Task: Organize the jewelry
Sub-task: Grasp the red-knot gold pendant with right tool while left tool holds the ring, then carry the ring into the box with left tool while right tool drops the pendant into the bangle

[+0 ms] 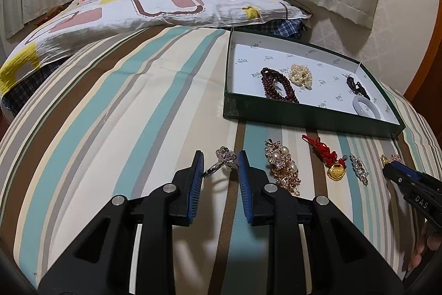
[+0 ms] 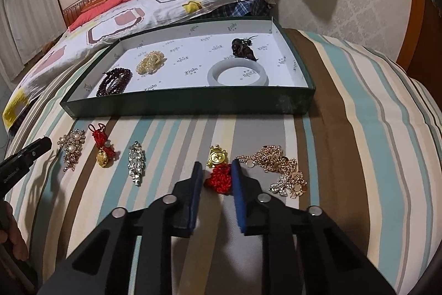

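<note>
Jewelry is laid out in a row on the striped bedspread [image 2: 359,112] in front of a shallow green cardboard box lid with a white printed lining [image 2: 187,104].

The left gripper [image 1: 220,166] is seen narrowed around a silver ring topped with a sparkling butterfly-shaped ornament [image 1: 225,161]; the ring's band meets the left pad, while contact at the right pad cannot be confirmed, so a firm hold cannot be told.

The right gripper [image 2: 216,176] is closed to a narrow gap on a red knotted cord charm with a gold pendant [image 2: 218,170]: both blue pads are pressed against the red knot, and the gold pendant lies just beyond the fingertips.

Just beside that gripper on the right, a heap of gold-coloured chain with a rhinestone piece [image 2: 279,173] is spread on the bedspread. To the left lie a silver rhinestone brooch [image 2: 136,163], a second red cord charm with a gold lock pendant [image 2: 102,148], and a gold brooch set with pearls [image 2: 72,149].

Inside the box lid are placed a dark red beaded bracelet [image 2: 114,85], a cream pearl bracelet [image 2: 150,61], a pale grey-white jade bangle [image 2: 237,71] and a dark brown beaded piece [image 2: 243,47], the last two close together near the right end.

A patterned quilt [image 1: 154,4] is seen behind the lid.
</note>
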Demonstrator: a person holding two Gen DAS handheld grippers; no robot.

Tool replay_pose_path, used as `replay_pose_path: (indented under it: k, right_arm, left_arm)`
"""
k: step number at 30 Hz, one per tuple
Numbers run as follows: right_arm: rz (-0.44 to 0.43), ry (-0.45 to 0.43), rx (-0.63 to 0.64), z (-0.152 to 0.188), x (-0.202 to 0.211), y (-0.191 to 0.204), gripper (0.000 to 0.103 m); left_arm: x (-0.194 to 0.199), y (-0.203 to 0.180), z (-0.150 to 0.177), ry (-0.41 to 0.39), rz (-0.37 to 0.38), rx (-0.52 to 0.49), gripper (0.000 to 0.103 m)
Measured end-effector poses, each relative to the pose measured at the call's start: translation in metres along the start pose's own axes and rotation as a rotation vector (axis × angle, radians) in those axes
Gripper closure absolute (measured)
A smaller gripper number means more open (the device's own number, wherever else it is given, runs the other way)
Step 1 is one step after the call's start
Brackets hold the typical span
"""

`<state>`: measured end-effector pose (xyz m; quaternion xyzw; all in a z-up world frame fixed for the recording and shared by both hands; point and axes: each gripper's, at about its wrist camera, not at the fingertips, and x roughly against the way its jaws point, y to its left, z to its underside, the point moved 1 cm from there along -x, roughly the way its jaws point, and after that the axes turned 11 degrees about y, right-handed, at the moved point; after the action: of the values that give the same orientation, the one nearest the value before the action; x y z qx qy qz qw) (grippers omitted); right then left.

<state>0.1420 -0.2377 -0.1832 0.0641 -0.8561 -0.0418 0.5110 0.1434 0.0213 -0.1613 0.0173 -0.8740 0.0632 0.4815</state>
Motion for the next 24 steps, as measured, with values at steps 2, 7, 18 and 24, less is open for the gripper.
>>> replay_pose_path:
  k: [2,7,18,24]
  right_arm:
    - [0.001,0.000,0.003,0.000,0.000,0.000,0.083]
    - [0.003,0.000,0.000,-0.001,0.001,-0.002,0.083]
    - [-0.016,-0.004,0.028,0.000,0.002,0.002,0.089]
    - [-0.014,-0.061,0.031,0.002,0.012,0.004,0.089]
  left_arm:
    - [0.000,0.000,0.000,0.000,0.000,-0.001,0.078]
    - [0.000,0.000,0.000,-0.002,-0.001,0.003,0.078]
    - [0.004,-0.008,0.000,-0.006,0.003,-0.003,0.078]
    - [0.009,-0.013,-0.001,-0.020,0.010,-0.013,0.078]
